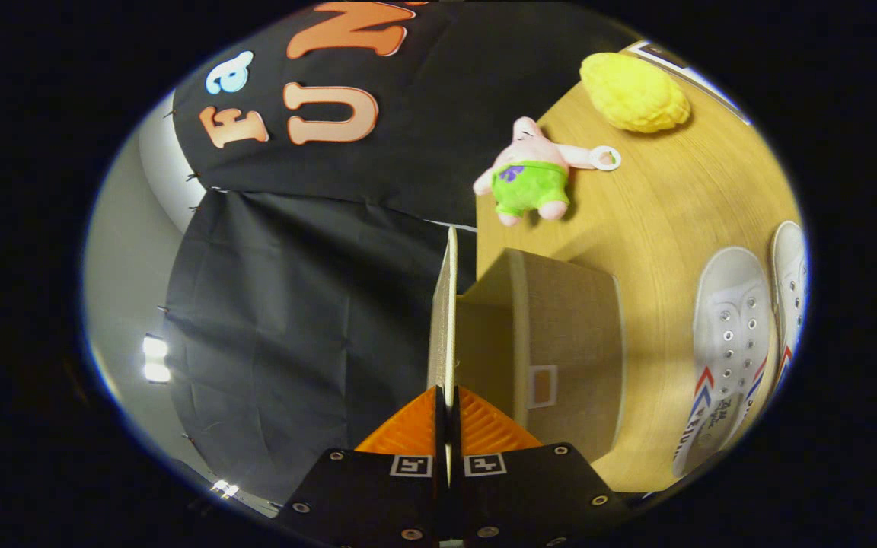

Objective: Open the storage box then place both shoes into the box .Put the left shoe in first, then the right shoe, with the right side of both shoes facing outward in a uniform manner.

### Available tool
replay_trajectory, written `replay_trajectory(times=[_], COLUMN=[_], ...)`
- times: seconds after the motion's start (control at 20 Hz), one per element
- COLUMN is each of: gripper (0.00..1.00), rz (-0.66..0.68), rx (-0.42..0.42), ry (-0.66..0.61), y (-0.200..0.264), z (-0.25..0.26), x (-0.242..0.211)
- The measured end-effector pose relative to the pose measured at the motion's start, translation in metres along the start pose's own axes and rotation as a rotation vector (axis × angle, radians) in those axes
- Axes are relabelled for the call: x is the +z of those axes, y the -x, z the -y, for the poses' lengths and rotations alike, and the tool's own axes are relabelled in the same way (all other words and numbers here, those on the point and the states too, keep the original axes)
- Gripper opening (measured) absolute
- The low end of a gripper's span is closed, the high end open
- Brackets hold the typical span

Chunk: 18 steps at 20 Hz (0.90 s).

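The hand-held gripper (448,426) is pinching the thin, stiff lid (446,320) of the storage box (560,358) by its edge. The lid probably flexes lightly. Both shoes (731,342) are lying on the table (674,198) beside the box.

Gripper cam, rolled sideways, looks along fingers (448,426) close onto box lid (446,320) edge; table (674,228) and booth wall (294,304) beyond.

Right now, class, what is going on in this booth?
A handheld gripper is shut on the thin lid of the storage box, holding it raised edge-on, so the box stands open. Both white shoes lie on the wooden table beside the box, not yet inside. A plush toy and a yellow toy lie beyond.
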<state>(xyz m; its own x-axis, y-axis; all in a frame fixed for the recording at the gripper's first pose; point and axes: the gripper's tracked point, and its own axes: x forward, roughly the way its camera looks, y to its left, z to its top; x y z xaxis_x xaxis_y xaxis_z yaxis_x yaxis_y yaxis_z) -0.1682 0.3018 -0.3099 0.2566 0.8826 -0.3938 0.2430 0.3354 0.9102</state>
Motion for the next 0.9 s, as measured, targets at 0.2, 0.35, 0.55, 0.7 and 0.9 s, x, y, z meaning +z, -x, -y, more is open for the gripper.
replay_trajectory(times=[0.2, 0.35, 0.55, 0.7, 0.9], gripper=[0.02, 0.04, 0.05, 0.05, 0.08], rz=[0.005, -0.025, -0.057, -0.098, -0.117], rx=[0.082, 0.095, 0.11, 0.113, 0.079], ry=[0.106, 0.229, 0.251, 0.263, 0.288], y=[-0.012, -0.04, -0.068, -0.09, -0.118], z=[-0.077, -0.125, -0.141, -0.137, -0.135], x=[0.007, 0.0, -0.022, -0.053, -0.077])
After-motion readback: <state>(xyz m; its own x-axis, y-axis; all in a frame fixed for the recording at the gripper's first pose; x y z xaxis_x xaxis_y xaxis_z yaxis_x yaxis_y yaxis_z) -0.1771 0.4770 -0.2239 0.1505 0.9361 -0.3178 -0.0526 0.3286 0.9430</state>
